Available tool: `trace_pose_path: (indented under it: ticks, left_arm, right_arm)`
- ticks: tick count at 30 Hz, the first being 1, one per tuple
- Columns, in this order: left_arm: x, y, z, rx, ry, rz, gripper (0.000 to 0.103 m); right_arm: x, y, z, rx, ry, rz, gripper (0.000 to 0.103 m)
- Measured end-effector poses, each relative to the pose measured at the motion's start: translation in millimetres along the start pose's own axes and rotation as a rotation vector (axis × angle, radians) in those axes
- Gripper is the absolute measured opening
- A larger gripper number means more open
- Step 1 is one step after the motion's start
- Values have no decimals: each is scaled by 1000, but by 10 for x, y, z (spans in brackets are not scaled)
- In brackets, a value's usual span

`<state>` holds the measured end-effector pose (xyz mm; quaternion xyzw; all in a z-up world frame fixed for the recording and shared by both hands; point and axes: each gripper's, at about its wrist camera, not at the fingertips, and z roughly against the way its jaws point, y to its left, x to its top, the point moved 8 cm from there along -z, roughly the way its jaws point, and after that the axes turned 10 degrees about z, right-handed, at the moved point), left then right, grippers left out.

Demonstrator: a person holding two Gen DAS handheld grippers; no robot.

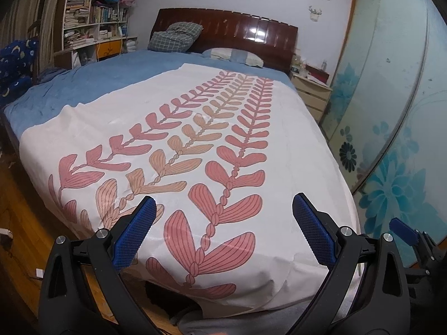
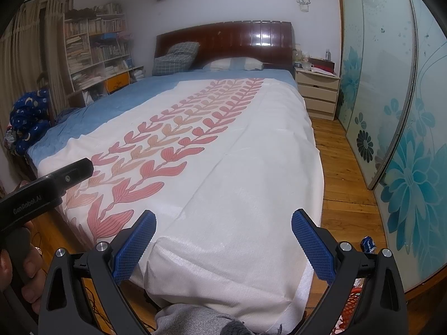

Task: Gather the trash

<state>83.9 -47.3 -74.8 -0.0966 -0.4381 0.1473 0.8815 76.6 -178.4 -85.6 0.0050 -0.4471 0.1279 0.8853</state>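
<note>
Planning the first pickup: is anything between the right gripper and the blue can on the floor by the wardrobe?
Nothing visible does. The blue can lies on the wooden floor to the right of the bed corner, just past the open right gripper, whose own frame hides the can's lower edge.

bed: white leaf-print cover (image 2: 237,167) on blue sheet (image 2: 134,95) | 2 pillows at headboard (image 2: 223,39) | nightstand (image 2: 318,95) beside bed
</note>
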Motion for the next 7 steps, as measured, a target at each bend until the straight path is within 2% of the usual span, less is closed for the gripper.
trace_pose_path:
  ticks: [7]
  left_arm:
    - [19,99,-7,25,3,23,97]
  right_arm:
    - [-10,3,-4,0,1,-1,96]
